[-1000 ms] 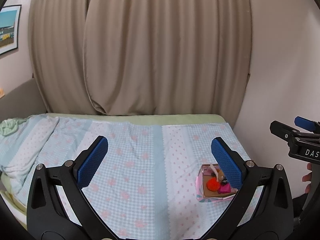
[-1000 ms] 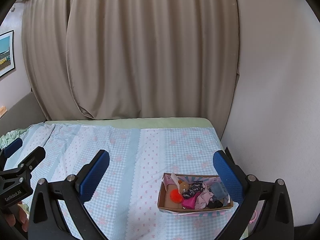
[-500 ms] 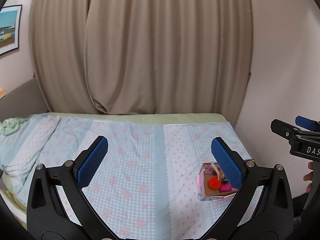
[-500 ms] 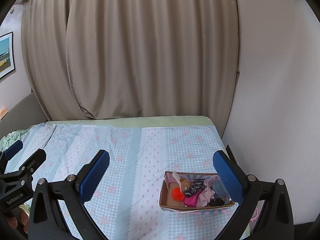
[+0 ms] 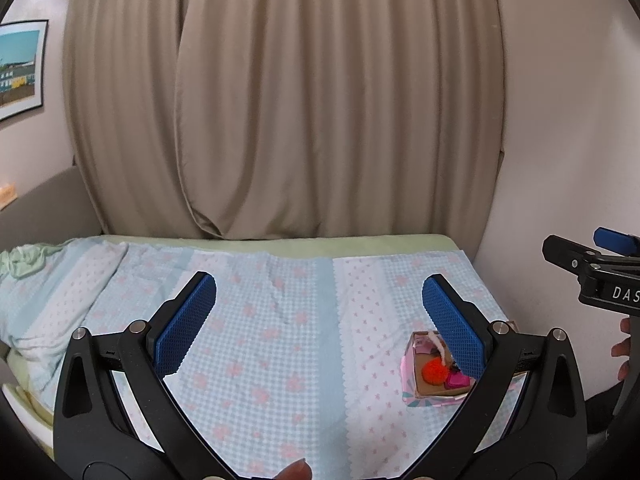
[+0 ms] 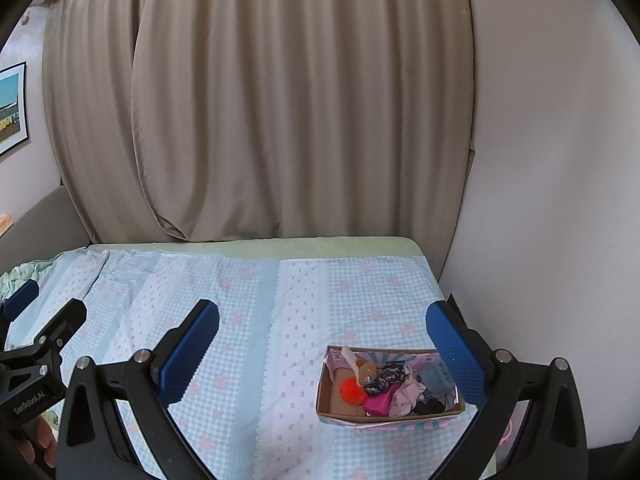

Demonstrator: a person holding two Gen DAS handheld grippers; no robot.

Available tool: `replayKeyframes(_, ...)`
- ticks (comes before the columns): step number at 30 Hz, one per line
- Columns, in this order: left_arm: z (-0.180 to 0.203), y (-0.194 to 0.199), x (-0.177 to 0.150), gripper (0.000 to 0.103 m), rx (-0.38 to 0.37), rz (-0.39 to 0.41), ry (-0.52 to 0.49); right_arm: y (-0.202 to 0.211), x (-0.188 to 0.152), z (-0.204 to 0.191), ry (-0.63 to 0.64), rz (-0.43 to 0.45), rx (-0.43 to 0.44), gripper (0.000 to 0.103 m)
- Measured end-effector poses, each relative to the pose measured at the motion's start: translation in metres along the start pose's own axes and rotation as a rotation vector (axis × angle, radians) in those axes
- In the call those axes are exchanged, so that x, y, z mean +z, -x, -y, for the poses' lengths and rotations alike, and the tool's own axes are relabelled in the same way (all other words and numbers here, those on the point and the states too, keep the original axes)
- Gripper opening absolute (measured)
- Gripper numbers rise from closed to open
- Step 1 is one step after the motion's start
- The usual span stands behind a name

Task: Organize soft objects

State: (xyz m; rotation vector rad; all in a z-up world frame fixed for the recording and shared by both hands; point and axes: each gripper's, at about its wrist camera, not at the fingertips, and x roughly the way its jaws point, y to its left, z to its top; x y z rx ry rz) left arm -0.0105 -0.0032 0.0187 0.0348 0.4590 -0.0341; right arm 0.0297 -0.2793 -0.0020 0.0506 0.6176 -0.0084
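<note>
A box [image 6: 390, 416] sits on the bed [image 6: 256, 320] at its near right, close to the wall [image 6: 540, 200]. Small soft items [image 6: 384, 384] lie piled inside the box. Curtains [image 6: 260, 100] hang behind the bed's far edge. A picture [image 5: 18, 68] hangs far left.

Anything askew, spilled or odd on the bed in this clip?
Nothing spilled: the soft items sit jumbled inside the cardboard box near the bed's right edge. The one untidy spot is the bunched green cloth at the blanket's far left. Both the left gripper and right gripper are open and empty.
</note>
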Motion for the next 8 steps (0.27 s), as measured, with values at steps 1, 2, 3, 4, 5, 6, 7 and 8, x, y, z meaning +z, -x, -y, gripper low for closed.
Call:
replayKeyframes(1, -0.0004, 0.0005, -0.0006, 0.103, 0.001, 0.001, -0.003, 0.0001, -0.0001, -0.0002, 0.000, -0.002, 0.000, 0.103)
replayKeyframes(2, -0.0008, 0.0006, -0.0009, 0.103, 0.003, 0.002, -0.009, 0.0002, -0.0003, -0.0002, -0.001, -0.002, 0.001, 0.103)
replayKeyframes(3, -0.0014, 0.0007, -0.0011, 0.103, 0.003, 0.004, -0.013, 0.0000, -0.0004, -0.0008, -0.002, -0.003, 0.001, 0.103)
replayKeyframes(4, -0.0023, 0.0008, -0.0009, 0.103, 0.002, 0.007, -0.016, -0.0003, -0.0004, -0.0022, -0.002, -0.004, 0.001, 0.103)
replayKeyframes(5, -0.0035, 0.0009, -0.0006, 0.103, -0.003, 0.011, -0.021, -0.0004, -0.0002, -0.0036, -0.002, -0.006, 0.000, 0.103)
replayKeyframes(6, -0.0048, 0.0005, -0.0006, 0.103, -0.007, 0.013, -0.024, -0.0013, 0.0003, -0.0056, -0.002, -0.007, 0.000, 0.103)
replayKeyframes(7, -0.0059, -0.0001, -0.0006, 0.103, -0.010, 0.013, -0.027, -0.0014, 0.0009, -0.0074, -0.002, -0.009, -0.001, 0.103)
replayKeyframes(8, -0.0075, -0.0022, -0.0004, 0.103, -0.011, 0.007, -0.032, -0.0036, 0.0011, -0.0090, -0.003, -0.011, 0.000, 0.103)
